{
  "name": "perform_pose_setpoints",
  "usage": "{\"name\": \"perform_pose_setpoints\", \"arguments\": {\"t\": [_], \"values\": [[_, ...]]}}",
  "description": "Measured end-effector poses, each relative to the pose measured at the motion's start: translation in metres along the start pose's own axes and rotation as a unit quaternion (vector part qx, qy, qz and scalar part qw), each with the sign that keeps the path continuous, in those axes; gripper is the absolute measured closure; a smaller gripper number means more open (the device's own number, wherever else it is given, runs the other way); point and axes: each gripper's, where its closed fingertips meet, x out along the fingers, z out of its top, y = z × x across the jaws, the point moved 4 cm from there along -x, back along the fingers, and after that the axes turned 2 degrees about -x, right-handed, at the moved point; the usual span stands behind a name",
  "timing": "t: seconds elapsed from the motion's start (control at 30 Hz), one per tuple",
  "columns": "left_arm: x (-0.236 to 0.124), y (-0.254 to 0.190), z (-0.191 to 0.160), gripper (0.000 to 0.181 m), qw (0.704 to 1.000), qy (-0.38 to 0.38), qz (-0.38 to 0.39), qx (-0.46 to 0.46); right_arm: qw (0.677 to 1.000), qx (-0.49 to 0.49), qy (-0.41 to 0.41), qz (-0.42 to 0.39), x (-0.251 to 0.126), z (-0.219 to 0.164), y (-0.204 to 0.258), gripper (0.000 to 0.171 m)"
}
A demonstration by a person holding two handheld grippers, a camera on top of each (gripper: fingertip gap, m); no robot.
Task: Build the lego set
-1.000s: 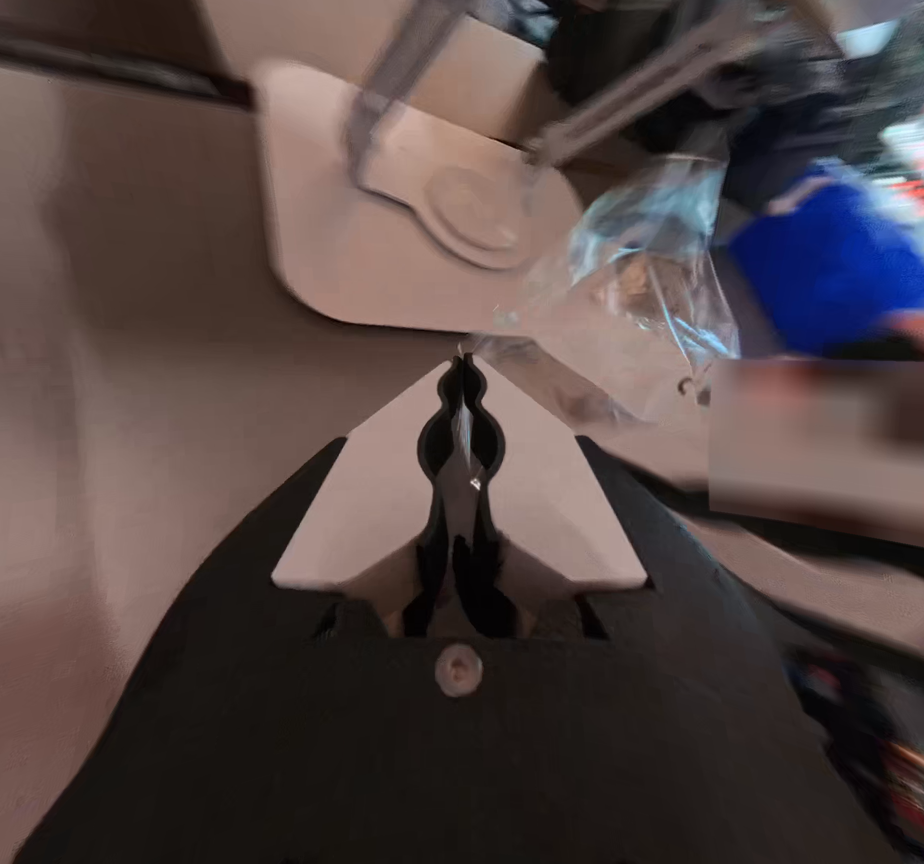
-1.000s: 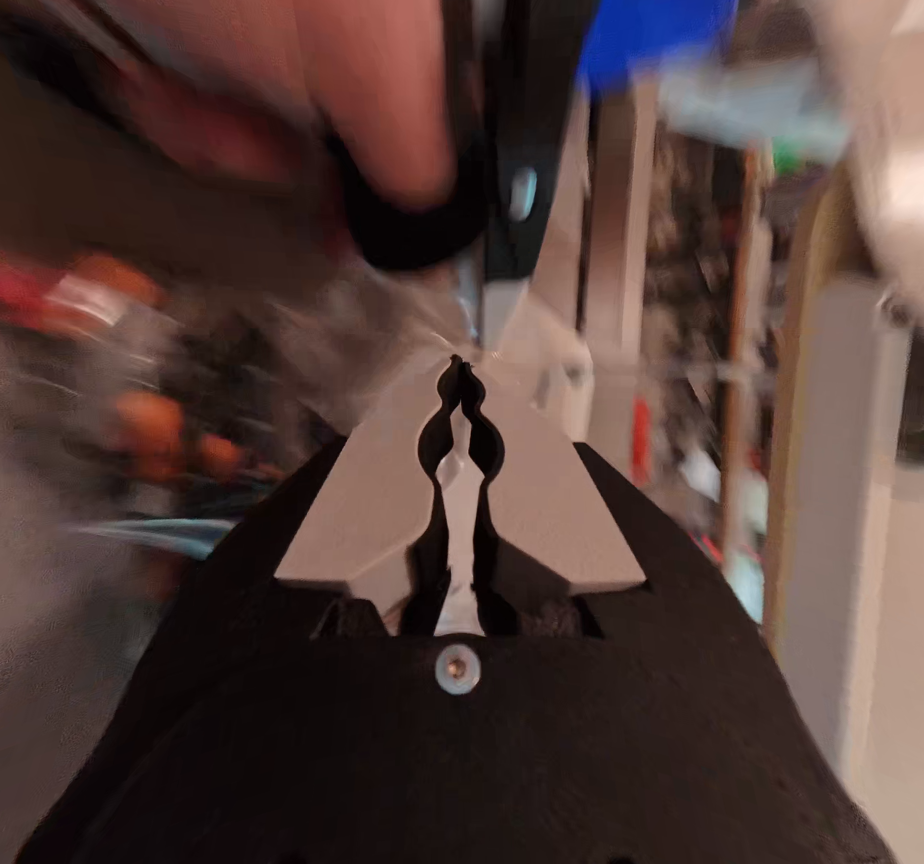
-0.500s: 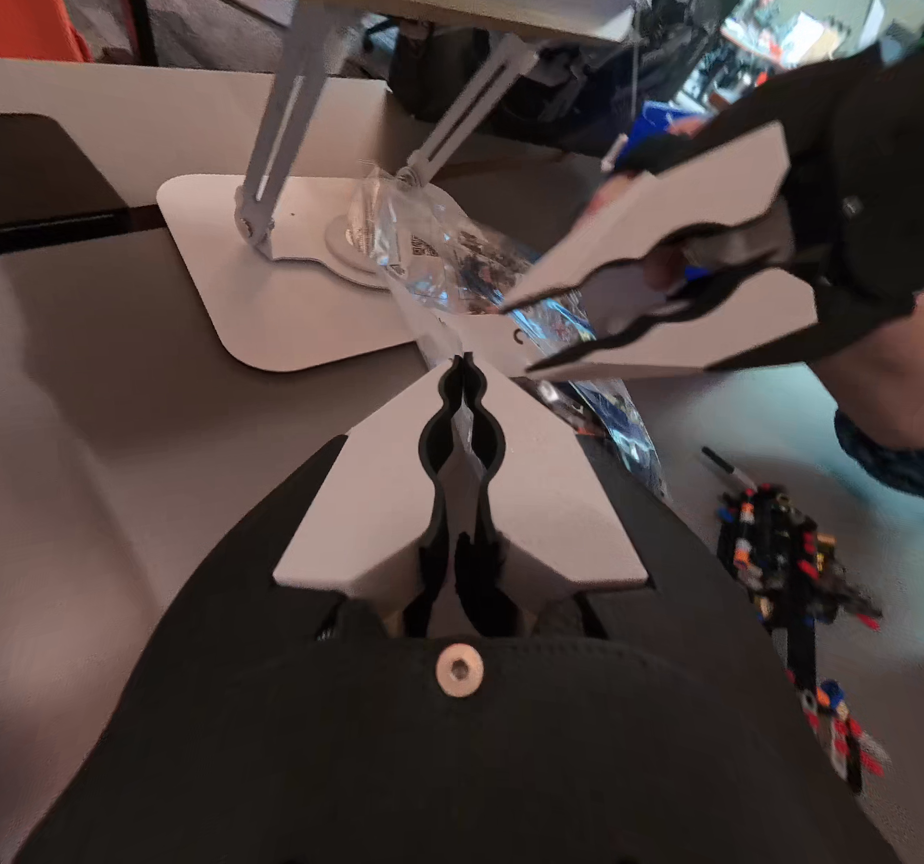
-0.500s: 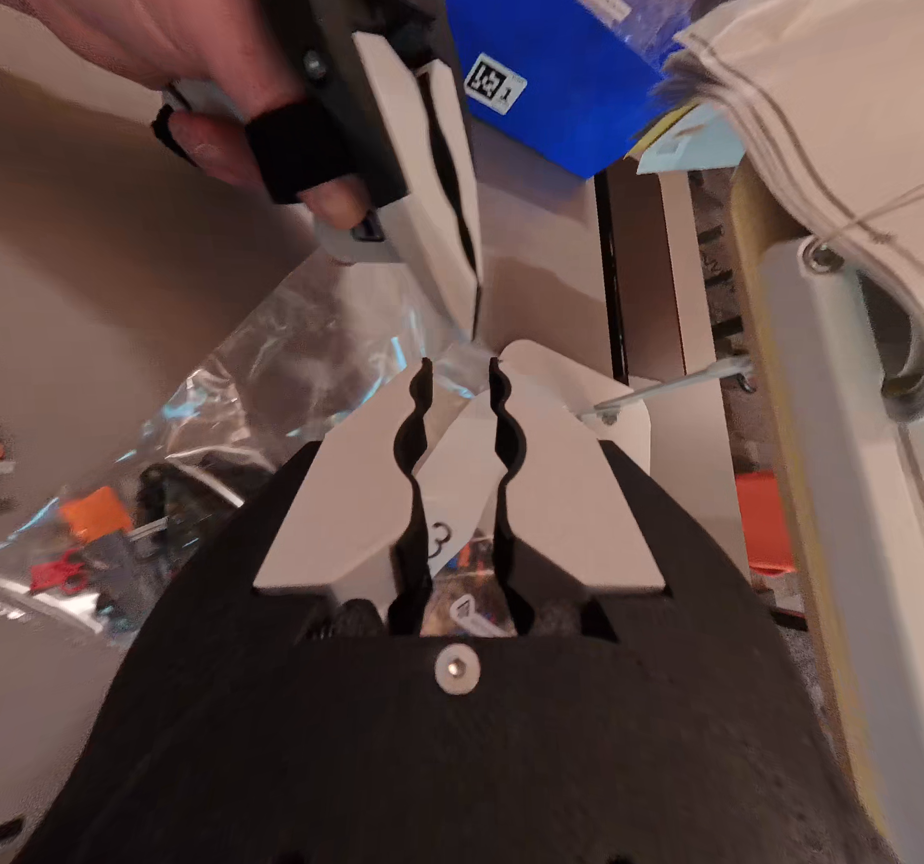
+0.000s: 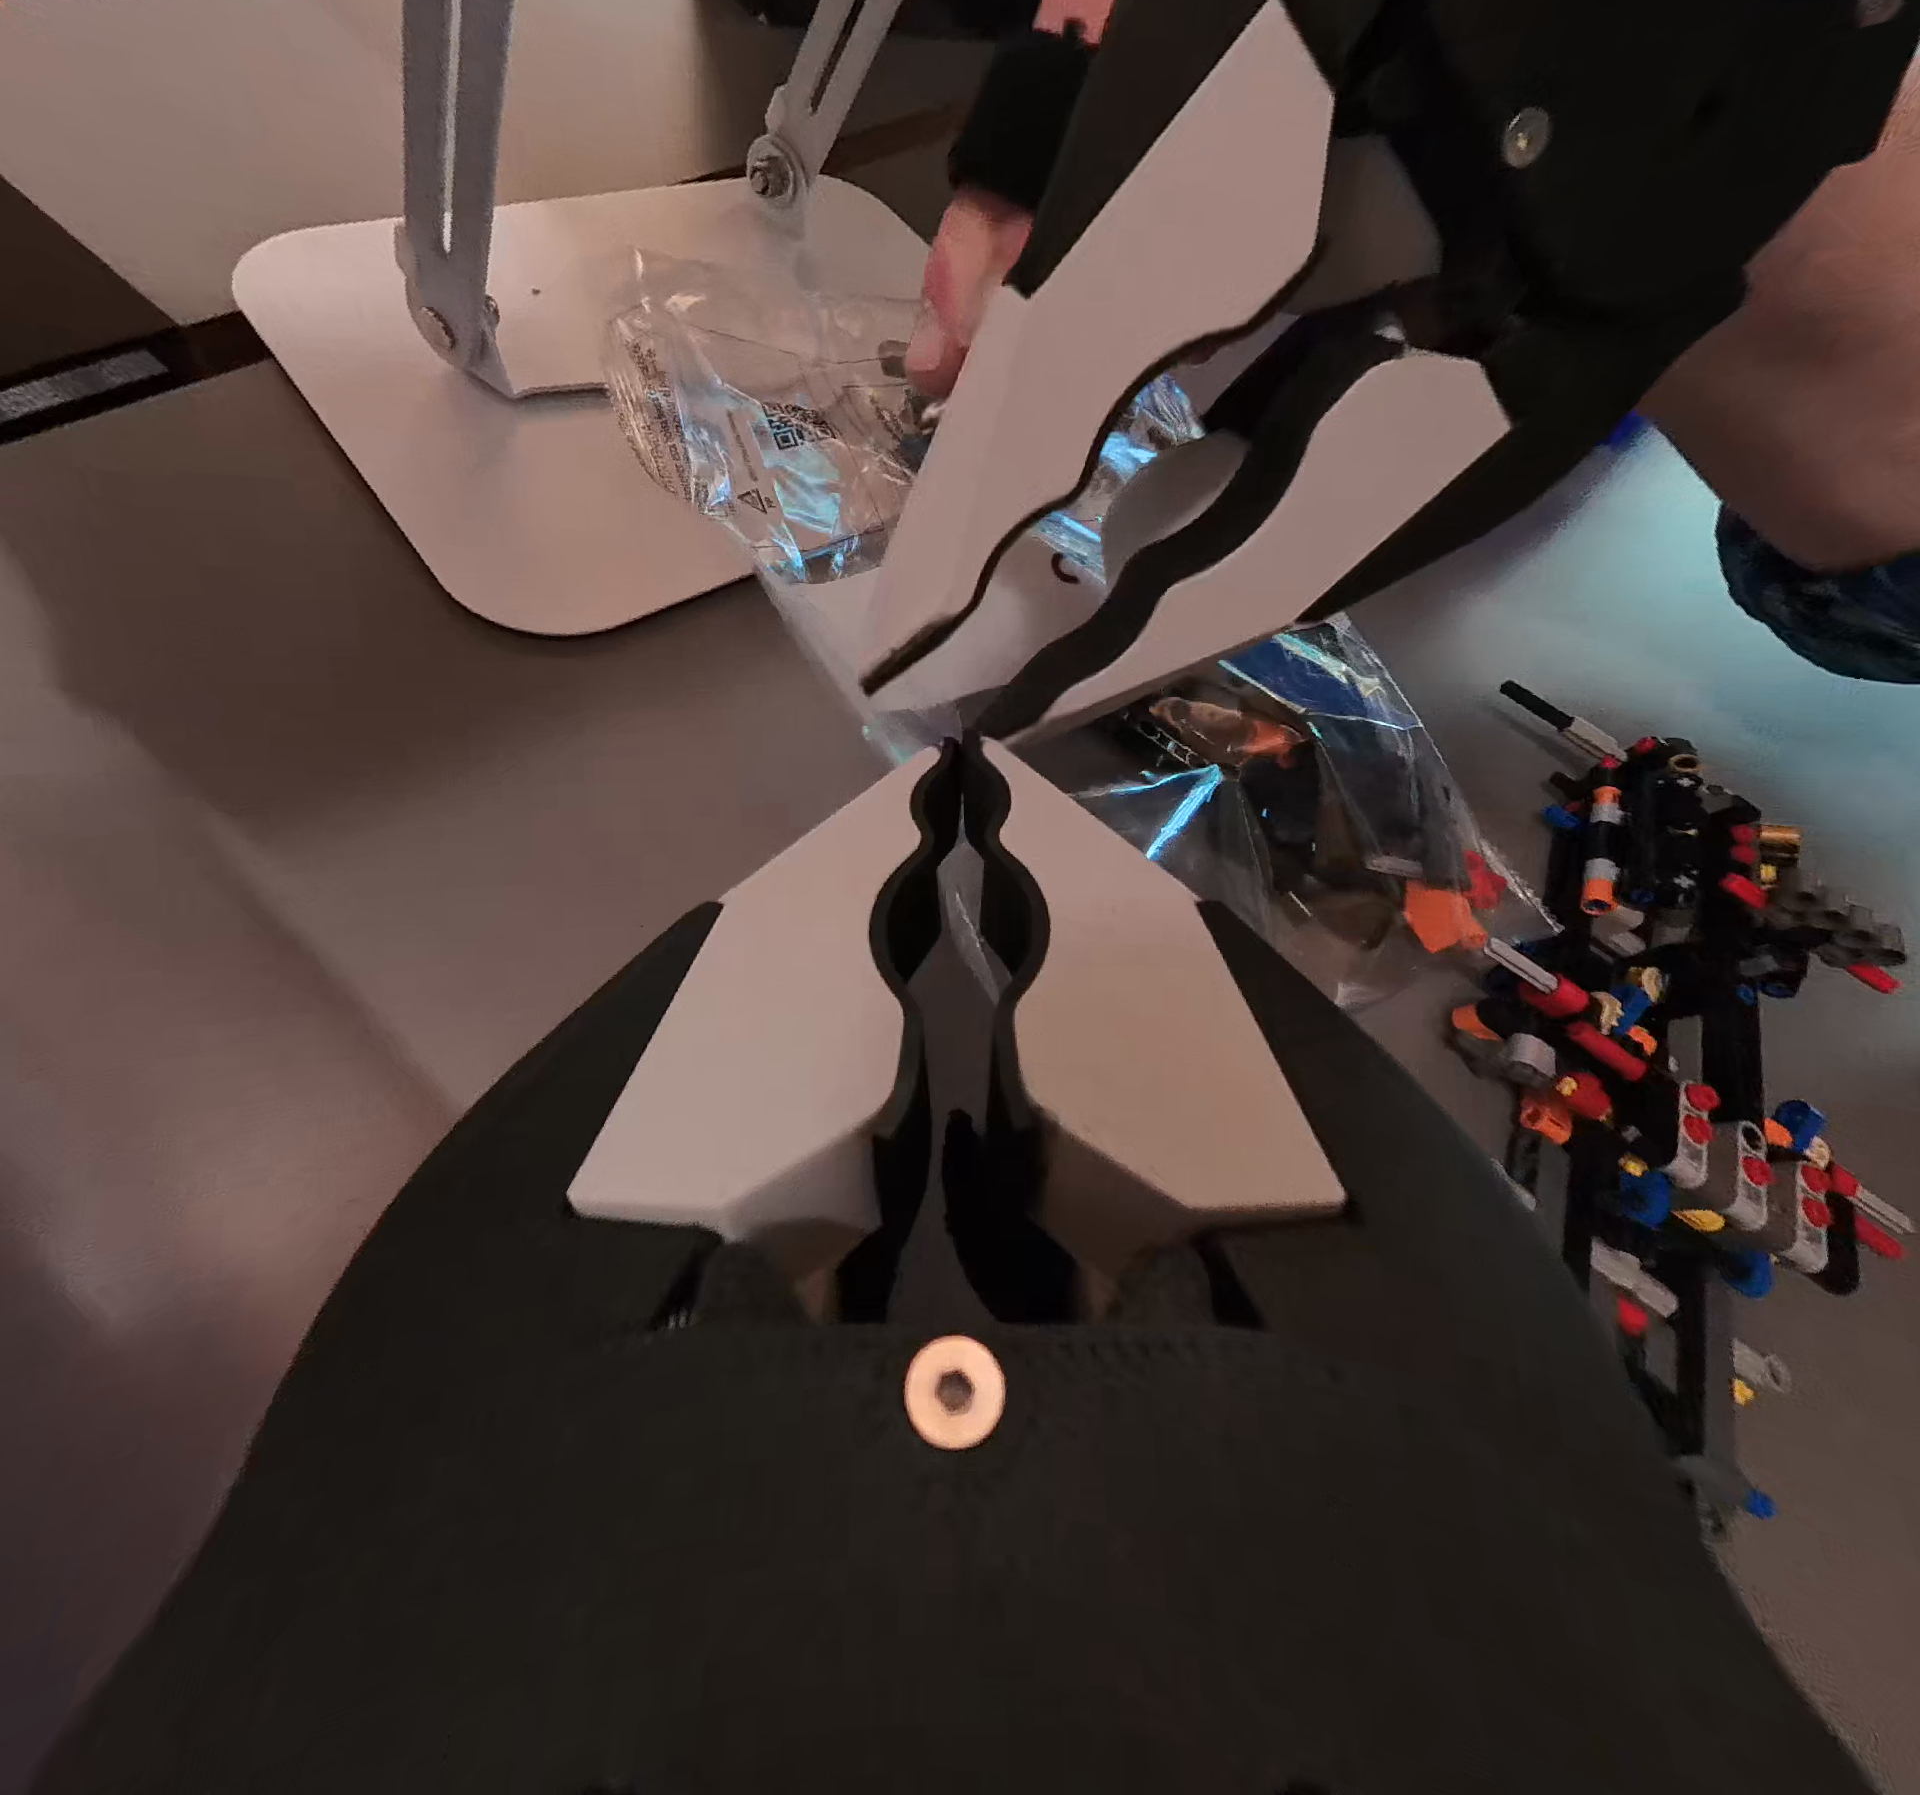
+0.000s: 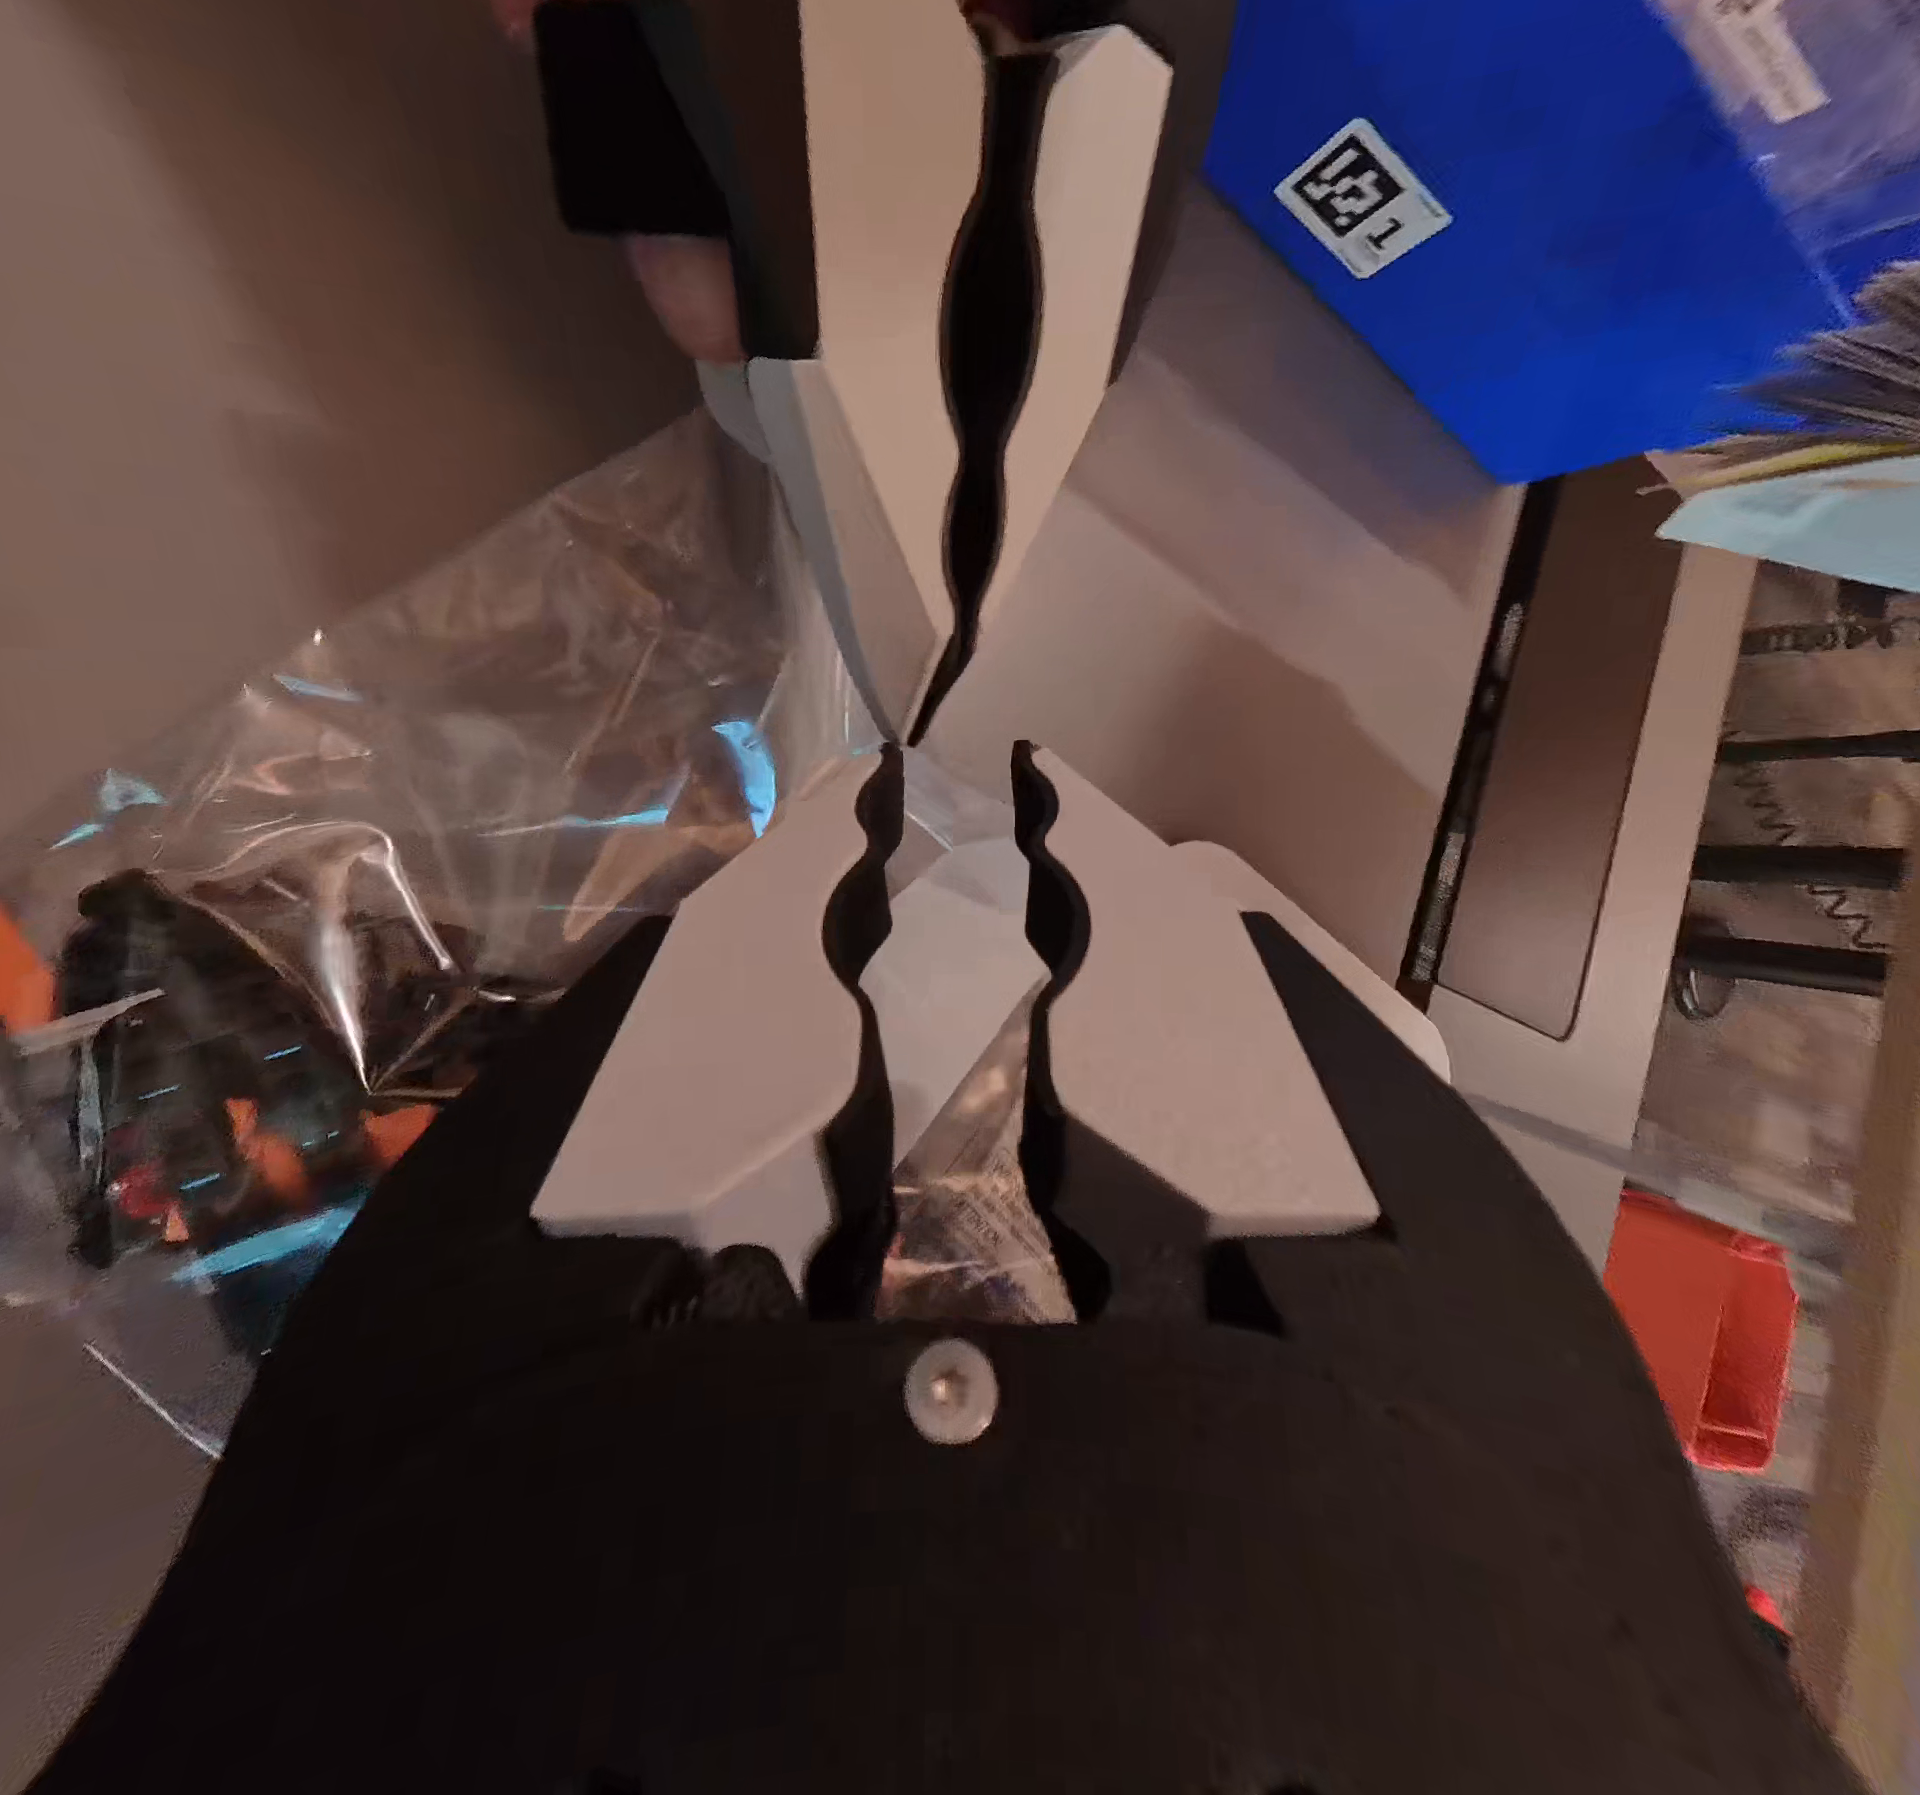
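Note:
A clear plastic bag of lego pieces lies on the beige table; it also shows in the right wrist view. My left gripper is shut on the bag's top edge. My right gripper is open, with the bag's film and white label lying between its fingers. Its tips almost touch the left gripper's tips. The right gripper reaches in from the upper right in the left wrist view. The left gripper points down from the top in the right wrist view. A partly built black lego model lies to the right.
A white stand base with two metal arms sits behind the bag. A blue box with a square marker stands at the table's far side. An orange bin is beyond the table edge. A black pen lies near the model. Less than 4 cm separates the two grippers' tips.
My right gripper was shut on the bag a second ago and has opened, wider now than half a second ago. The left gripper stays shut on the bag. Both views have steadied.

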Motion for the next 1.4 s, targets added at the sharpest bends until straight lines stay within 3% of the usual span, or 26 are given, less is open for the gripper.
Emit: {"name": "perform_pose_setpoints", "arguments": {"t": [0.17, 0.43, 0.77, 1.2, 1.4], "values": [[-0.003, 0.006, -0.004, 0.181, 1.0, 0.005, 0.004, 0.006, 0.999, -0.021, 0.01, 0.023, 0.012, 0.002, 0.003, 0.171], [-0.009, 0.01, -0.004, 0.181, 0.996, 0.017, 0.057, 0.062, 0.995, 0.087, -0.024, 0.046, 0.016, 0.003, -0.005, 0.171], [-0.005, 0.024, -0.021, 0.181, 0.975, 0.069, 0.146, 0.153, 0.987, 0.152, 0.006, 0.055, 0.045, -0.001, -0.007, 0.171], [-0.01, 0.031, -0.028, 0.181, 0.983, 0.069, 0.131, 0.112, 0.989, 0.135, -0.006, 0.056, 0.051, 0.003, -0.005, 0.171], [-0.009, 0.032, -0.027, 0.181, 0.978, 0.064, 0.144, 0.136, 0.979, 0.19, -0.02, 0.079, 0.052, 0.001, -0.008, 0.171]]}}
